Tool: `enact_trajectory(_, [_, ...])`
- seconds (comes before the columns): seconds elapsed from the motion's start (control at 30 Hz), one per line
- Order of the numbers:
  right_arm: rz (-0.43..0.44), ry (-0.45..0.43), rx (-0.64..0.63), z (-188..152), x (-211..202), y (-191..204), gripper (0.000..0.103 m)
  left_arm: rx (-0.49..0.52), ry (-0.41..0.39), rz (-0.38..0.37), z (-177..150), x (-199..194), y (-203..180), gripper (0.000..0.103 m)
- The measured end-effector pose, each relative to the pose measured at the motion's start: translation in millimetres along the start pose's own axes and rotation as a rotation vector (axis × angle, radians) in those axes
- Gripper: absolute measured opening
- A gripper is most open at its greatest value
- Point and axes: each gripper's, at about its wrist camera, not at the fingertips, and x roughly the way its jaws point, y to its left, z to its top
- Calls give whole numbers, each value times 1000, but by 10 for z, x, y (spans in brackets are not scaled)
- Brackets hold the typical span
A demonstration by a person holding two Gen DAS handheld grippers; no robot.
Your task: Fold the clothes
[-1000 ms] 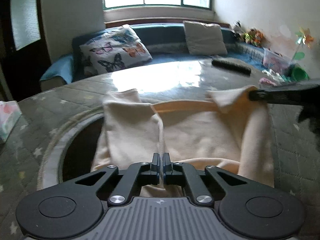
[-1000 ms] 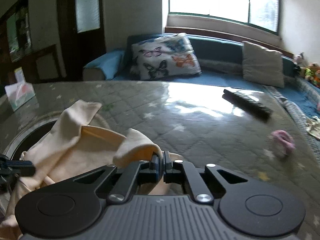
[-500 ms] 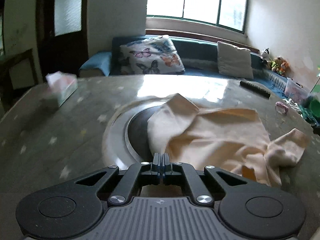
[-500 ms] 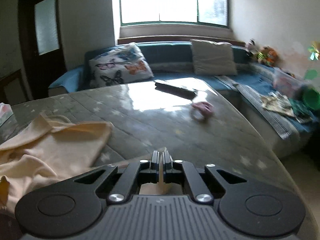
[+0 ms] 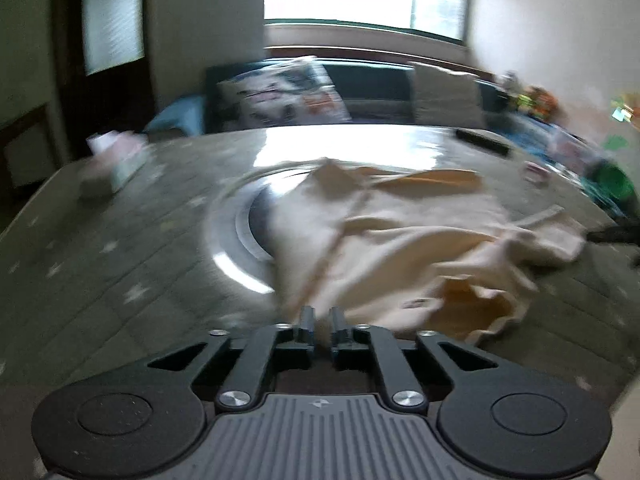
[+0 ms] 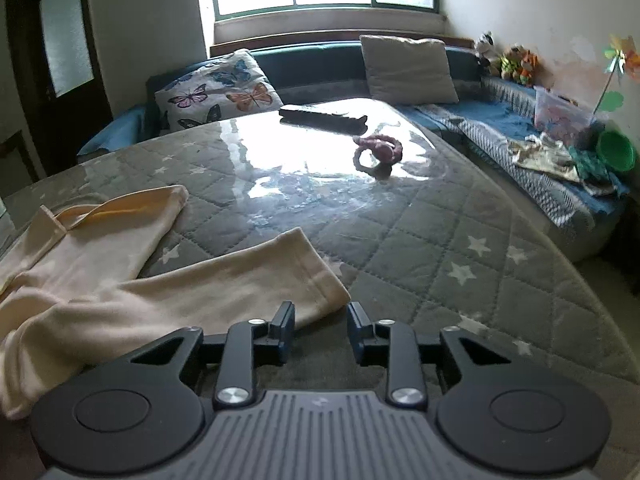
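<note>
Nearest, the right gripper (image 6: 320,322) has its fingers wide apart, holding nothing, just short of the cream garment's (image 6: 120,280) sleeve end. The left gripper (image 5: 320,322) shows a narrow gap at the hem; blur hides any grip. The garment lies rumpled mid-desk (image 6: 460,240), so spreading seems underway; next, regrasp a sleeve. Beyond, a pink toy (image 6: 378,152) and remote (image 6: 322,114) sit clear.

Bare quilted bench (image 6: 460,248) lies lower right of frame; remote (image 6: 322,114) and what looks like a pink ring toy (image 6: 378,150) obstruct the far centre.
</note>
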Motion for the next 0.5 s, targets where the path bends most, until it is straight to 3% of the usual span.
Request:
enact_trajectory(0.2, [-7, -3, 28, 11, 186, -34, 33, 129, -12, -151, 19, 65, -484, 42])
enact_trajectory(0.27, [-3, -5, 19, 16, 203, -23, 27, 162, -8, -182, 20, 103, -609, 47])
enact_trajectory(0.3, [-1, -5, 14, 17, 202, -15, 15, 178, -6, -196, 21, 123, -672, 48])
enact_trajectory(0.33, [0, -6, 8, 18, 196, -6, 11, 186, -2, -203, 17, 152, -713, 48])
enact_trajectory(0.5, [6, -23, -1, 27, 86, 2, 8, 199, 29, -242, -4, 304, -833, 46])
